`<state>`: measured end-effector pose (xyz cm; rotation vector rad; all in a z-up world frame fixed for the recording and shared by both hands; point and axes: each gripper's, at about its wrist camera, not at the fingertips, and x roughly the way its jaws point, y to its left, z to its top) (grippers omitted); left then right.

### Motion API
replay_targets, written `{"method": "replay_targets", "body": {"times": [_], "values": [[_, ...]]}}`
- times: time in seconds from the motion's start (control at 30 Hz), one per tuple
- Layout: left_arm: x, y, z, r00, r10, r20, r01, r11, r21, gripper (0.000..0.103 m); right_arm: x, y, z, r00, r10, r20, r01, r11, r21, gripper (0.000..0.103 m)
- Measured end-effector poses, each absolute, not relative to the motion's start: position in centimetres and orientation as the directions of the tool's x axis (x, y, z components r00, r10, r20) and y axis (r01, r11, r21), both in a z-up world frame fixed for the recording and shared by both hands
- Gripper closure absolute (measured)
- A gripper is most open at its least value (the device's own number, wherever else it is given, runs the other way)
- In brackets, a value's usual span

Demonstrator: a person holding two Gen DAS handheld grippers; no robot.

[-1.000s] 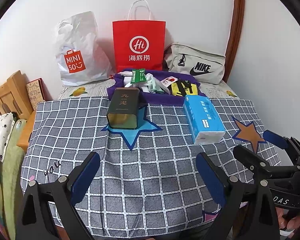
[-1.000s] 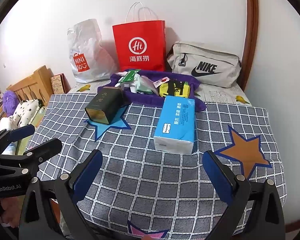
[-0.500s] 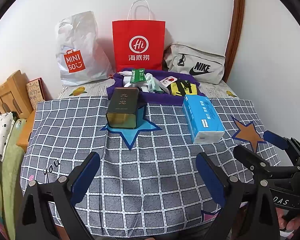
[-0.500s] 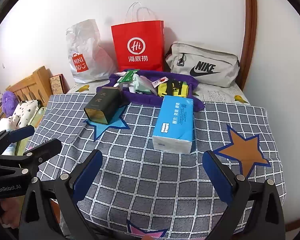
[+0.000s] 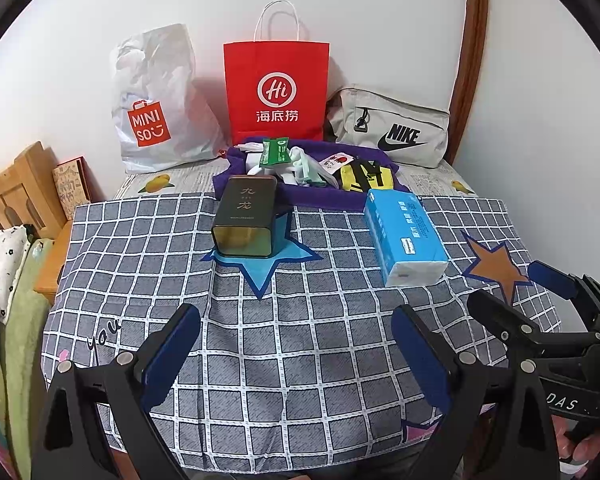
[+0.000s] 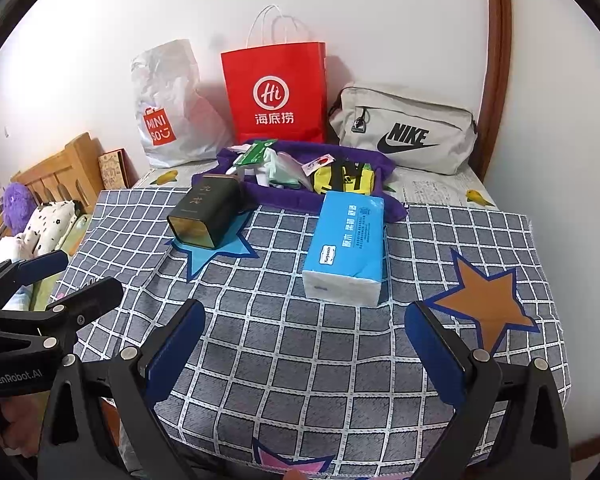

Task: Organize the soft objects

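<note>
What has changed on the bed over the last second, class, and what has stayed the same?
Almost nothing. The right gripper view has shifted very slightly, and the left gripper barely at all. Nothing was grasped or released: both stay open above the checked cloth. The dark tin, blue tissue pack and purple pile lie where they were.

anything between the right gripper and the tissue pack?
Nothing. In the right wrist view only bare checked cloth lies between the open right gripper and the blue tissue pack.
</note>
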<state>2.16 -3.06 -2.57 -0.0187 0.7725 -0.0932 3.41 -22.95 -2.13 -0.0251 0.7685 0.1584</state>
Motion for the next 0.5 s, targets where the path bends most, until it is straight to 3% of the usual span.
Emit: {"method": "replay_targets", "body": {"times": [0.5], "values": [[1.40,-3.95,-2.02,0.716,-0.133,-0.685,0.124,0.990,-0.062,0.006,3.26,-22.82,-2.00,0.710,0.113,-0.695,-0.138,0.990,0.020,0.004]]}}
